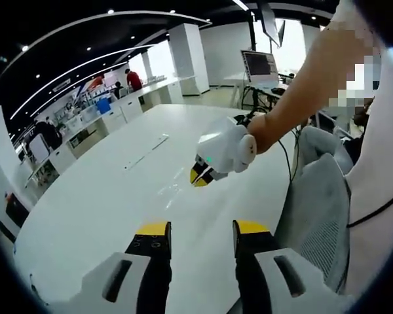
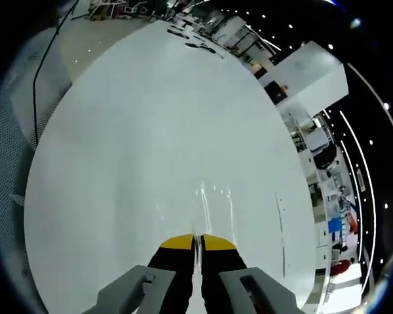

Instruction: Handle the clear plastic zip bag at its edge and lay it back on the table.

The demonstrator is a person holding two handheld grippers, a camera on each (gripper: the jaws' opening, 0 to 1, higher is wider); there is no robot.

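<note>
Right claw [image 2: 198,241] pinching bag [image 2: 213,209] edge

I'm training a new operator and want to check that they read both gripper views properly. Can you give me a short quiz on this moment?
1. True or false: the left tongs stand open with nothing between them.
2. Which tongs are closed on the edge of the clear plastic zip bag? A) the left tongs B) the right tongs C) both
3. Fill in the blank: ahead of the closed tips, the bag lies on the large ____.

Key: 1 true. 2 B. 3 white table.
</note>
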